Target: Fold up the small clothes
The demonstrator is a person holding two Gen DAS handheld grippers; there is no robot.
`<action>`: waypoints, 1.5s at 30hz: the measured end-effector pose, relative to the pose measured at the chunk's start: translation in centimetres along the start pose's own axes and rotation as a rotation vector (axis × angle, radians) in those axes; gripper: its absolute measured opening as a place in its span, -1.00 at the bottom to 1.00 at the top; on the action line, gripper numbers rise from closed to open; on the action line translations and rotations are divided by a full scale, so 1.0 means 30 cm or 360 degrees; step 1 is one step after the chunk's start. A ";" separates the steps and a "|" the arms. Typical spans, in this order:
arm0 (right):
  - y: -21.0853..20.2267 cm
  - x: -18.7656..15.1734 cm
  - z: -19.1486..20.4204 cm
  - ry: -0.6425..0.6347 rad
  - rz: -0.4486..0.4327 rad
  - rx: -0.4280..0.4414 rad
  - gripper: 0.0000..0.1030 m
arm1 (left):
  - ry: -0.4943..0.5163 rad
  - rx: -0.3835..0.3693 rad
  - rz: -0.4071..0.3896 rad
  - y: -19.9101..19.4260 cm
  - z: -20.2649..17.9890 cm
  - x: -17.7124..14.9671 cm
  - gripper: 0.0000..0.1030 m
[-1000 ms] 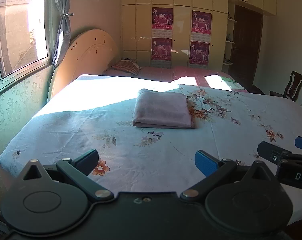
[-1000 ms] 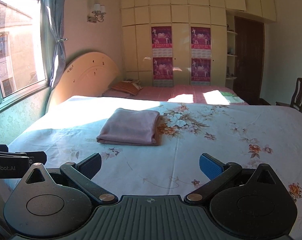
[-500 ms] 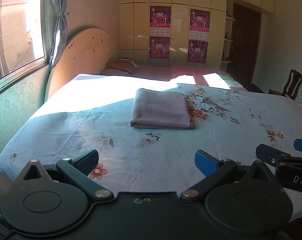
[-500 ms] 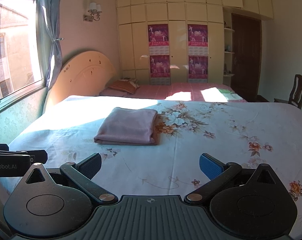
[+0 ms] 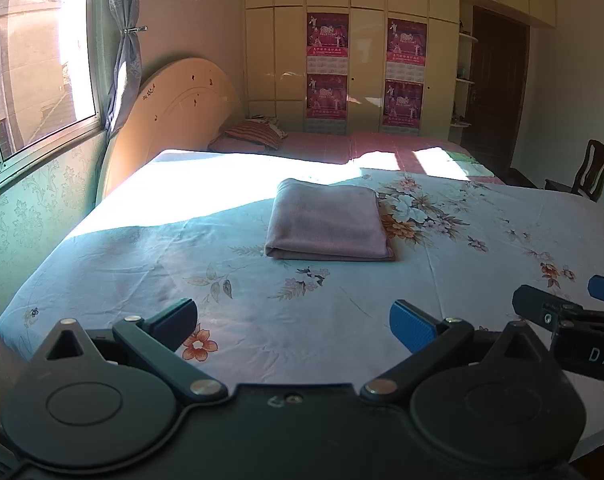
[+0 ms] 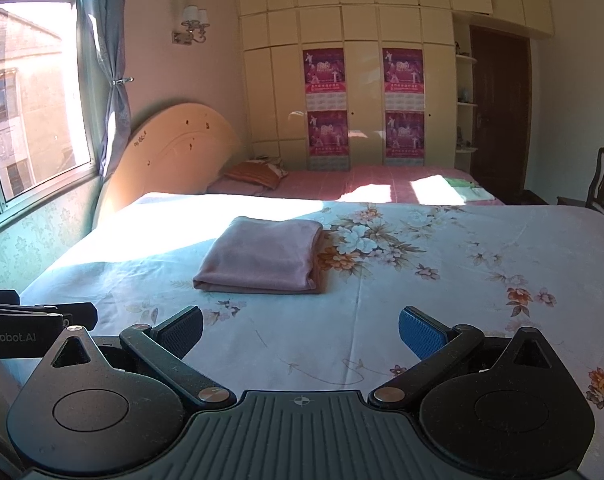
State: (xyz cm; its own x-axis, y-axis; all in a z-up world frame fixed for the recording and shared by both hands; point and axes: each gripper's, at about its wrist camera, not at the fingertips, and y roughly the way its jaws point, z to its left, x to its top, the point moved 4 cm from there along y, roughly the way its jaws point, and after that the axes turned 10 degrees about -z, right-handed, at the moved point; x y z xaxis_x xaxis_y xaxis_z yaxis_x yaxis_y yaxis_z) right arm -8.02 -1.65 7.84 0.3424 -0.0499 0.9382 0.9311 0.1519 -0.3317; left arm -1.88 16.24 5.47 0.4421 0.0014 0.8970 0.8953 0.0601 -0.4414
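Observation:
A pink cloth (image 5: 326, 222) (image 6: 262, 256) lies folded into a neat rectangle on the floral bed sheet (image 5: 262, 300) (image 6: 422, 300), near the middle of the bed. My left gripper (image 5: 294, 322) hovers open over the near edge of the bed, well short of the cloth, with nothing between its fingers. My right gripper (image 6: 300, 330) is open too, empty, and equally far back from the cloth. Each gripper shows at the edge of the other's view.
A curved wooden headboard (image 5: 170, 120) and a window (image 5: 34, 68) stand to the left. Behind is a second bed with a red cover (image 5: 382, 150) and a striped pillow (image 5: 254, 134). Wardrobes with posters (image 5: 366, 68) line the back wall. A wooden chair (image 5: 590, 172) stands at the right.
Both grippers have drifted slightly, so the view shifts a little. The folded cloth has stayed in place and both grippers have stayed open.

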 end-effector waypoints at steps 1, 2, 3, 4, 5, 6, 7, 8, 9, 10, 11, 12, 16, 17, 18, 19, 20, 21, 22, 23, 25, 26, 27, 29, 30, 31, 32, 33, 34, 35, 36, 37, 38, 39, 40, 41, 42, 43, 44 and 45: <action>0.000 0.000 -0.003 -0.0001 0.0001 -0.0003 0.99 | 0.0001 0.0000 0.0000 -0.002 -0.003 -0.002 0.99; 0.000 0.001 -0.007 0.0001 0.0001 -0.0002 0.99 | 0.0001 0.0001 0.0000 -0.001 -0.005 -0.001 0.99; 0.001 0.002 -0.011 0.0003 0.0001 -0.0002 0.99 | 0.0000 0.0000 0.0001 -0.001 -0.006 -0.001 0.99; 0.002 0.004 -0.016 0.0005 0.0001 -0.0002 0.99 | 0.0000 0.0000 0.0001 -0.001 -0.006 -0.001 0.99; 0.002 0.004 -0.019 0.0006 0.0001 -0.0003 0.99 | 0.0002 0.0001 0.0001 -0.001 -0.006 0.000 0.99; 0.003 0.005 -0.022 0.0008 0.0001 -0.0003 0.99 | 0.0003 0.0003 0.0002 -0.001 -0.006 -0.001 0.99; 0.004 0.005 -0.024 0.0010 0.0001 -0.0001 0.99 | 0.0005 0.0005 0.0003 0.001 -0.010 -0.001 0.99; 0.006 0.005 -0.026 0.0012 0.0002 0.0001 0.99 | 0.0005 0.0004 0.0002 0.001 -0.010 0.000 0.99; 0.005 0.005 -0.030 0.0014 0.0003 0.0003 0.99 | 0.0005 0.0004 0.0002 0.001 -0.010 0.000 0.99; 0.006 0.004 -0.031 0.0015 0.0004 0.0005 0.99 | 0.0006 0.0006 0.0003 0.003 -0.014 0.000 0.99; 0.006 0.004 -0.033 0.0014 0.0005 0.0007 0.99 | 0.0006 0.0005 0.0004 0.003 -0.014 0.000 0.99; 0.006 0.003 -0.034 0.0013 0.0006 0.0007 0.99 | 0.0006 0.0006 0.0006 0.005 -0.018 -0.001 0.99; 0.009 0.002 -0.038 0.0018 0.0010 0.0008 0.99 | 0.0007 0.0008 0.0004 0.007 -0.022 0.000 0.99; 0.010 0.003 -0.039 0.0019 0.0011 0.0008 0.99 | 0.0008 0.0010 0.0001 0.009 -0.027 0.001 0.99; 0.010 0.003 -0.040 0.0017 0.0009 0.0008 0.99 | 0.0008 0.0011 -0.0001 0.010 -0.031 0.001 0.99; 0.010 0.003 -0.041 0.0016 0.0008 0.0007 0.99 | 0.0007 0.0010 0.0000 0.011 -0.034 0.002 0.99; 0.009 0.003 -0.043 0.0016 0.0008 0.0009 0.99 | 0.0007 0.0011 0.0001 0.012 -0.034 0.001 0.99; 0.010 0.003 -0.043 0.0017 0.0010 0.0010 0.99 | 0.0007 0.0012 0.0002 0.015 -0.040 0.002 0.99; 0.011 0.003 -0.044 0.0018 0.0011 0.0011 0.99 | 0.0009 0.0011 0.0002 0.015 -0.040 0.002 0.99; 0.013 0.004 -0.046 0.0018 0.0012 0.0010 0.99 | 0.0010 0.0011 0.0003 0.017 -0.041 0.002 0.99; 0.018 0.004 -0.052 0.0018 0.0017 0.0009 0.99 | 0.0011 0.0010 0.0007 0.020 -0.052 0.002 0.99; 0.020 0.005 -0.055 0.0020 0.0018 0.0009 0.99 | 0.0010 0.0009 0.0008 0.024 -0.056 0.004 0.99; 0.022 0.006 -0.057 0.0022 0.0020 0.0008 0.99 | 0.0010 0.0008 0.0008 0.027 -0.058 0.005 0.99; 0.027 0.007 -0.062 0.0025 0.0024 0.0004 0.99 | 0.0012 0.0003 0.0012 0.034 -0.063 0.007 0.99; 0.027 0.006 -0.061 0.0025 0.0026 0.0003 0.99 | 0.0013 0.0002 0.0013 0.038 -0.062 0.007 0.99; 0.028 0.006 -0.062 0.0026 0.0030 0.0003 0.99 | 0.0013 0.0000 0.0013 0.041 -0.063 0.008 0.99; 0.031 0.008 -0.062 0.0026 0.0032 0.0003 0.99 | 0.0014 -0.0003 0.0015 0.045 -0.066 0.011 0.99; 0.034 0.009 -0.062 0.0024 0.0032 0.0003 0.99 | 0.0014 -0.0004 0.0017 0.048 -0.067 0.013 0.99; 0.038 0.010 -0.063 0.0023 0.0033 0.0002 0.99 | 0.0014 -0.0005 0.0018 0.052 -0.068 0.015 0.99; 0.040 0.011 -0.061 0.0022 0.0033 0.0002 0.99 | 0.0015 -0.0007 0.0019 0.054 -0.069 0.015 0.99; 0.044 0.013 -0.061 0.0022 0.0035 0.0002 0.99 | 0.0014 -0.0005 0.0019 0.054 -0.070 0.015 0.99; 0.048 0.014 -0.060 0.0023 0.0036 0.0003 0.99 | 0.0012 -0.0005 0.0020 0.054 -0.070 0.015 0.99; 0.053 0.015 -0.059 0.0023 0.0038 0.0004 0.99 | 0.0008 -0.0005 0.0024 0.058 -0.070 0.016 0.99; 0.058 0.015 -0.059 0.0022 0.0040 0.0005 0.99 | 0.0005 -0.0004 0.0027 0.062 -0.070 0.017 0.99; 0.063 0.016 -0.057 0.0022 0.0042 0.0006 0.99 | 0.0003 -0.0004 0.0030 0.069 -0.069 0.019 0.99; 0.069 0.016 -0.057 0.0022 0.0045 0.0008 0.99 | 0.0004 -0.0001 0.0031 0.075 -0.068 0.020 0.99; 0.078 0.015 -0.056 0.0022 0.0051 0.0010 0.99 | 0.0006 0.0002 0.0033 0.082 -0.068 0.021 0.99; 0.084 0.014 -0.055 0.0023 0.0056 0.0013 0.99 | 0.0008 0.0004 0.0037 0.090 -0.067 0.022 0.99; 0.093 0.012 -0.057 0.0022 0.0063 0.0017 0.99 | 0.0012 0.0002 0.0041 0.099 -0.068 0.023 0.99; 0.101 0.010 -0.057 0.0020 0.0069 0.0021 0.99 | 0.0016 -0.0002 0.0042 0.107 -0.068 0.022 0.99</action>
State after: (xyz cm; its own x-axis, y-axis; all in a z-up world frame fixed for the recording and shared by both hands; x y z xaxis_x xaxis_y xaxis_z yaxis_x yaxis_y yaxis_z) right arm -4.88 -2.89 6.95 0.3838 -0.0555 0.9217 0.9137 0.1669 -0.3705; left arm 1.38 14.40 4.59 0.4661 -0.0068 0.8847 0.8834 0.0588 -0.4649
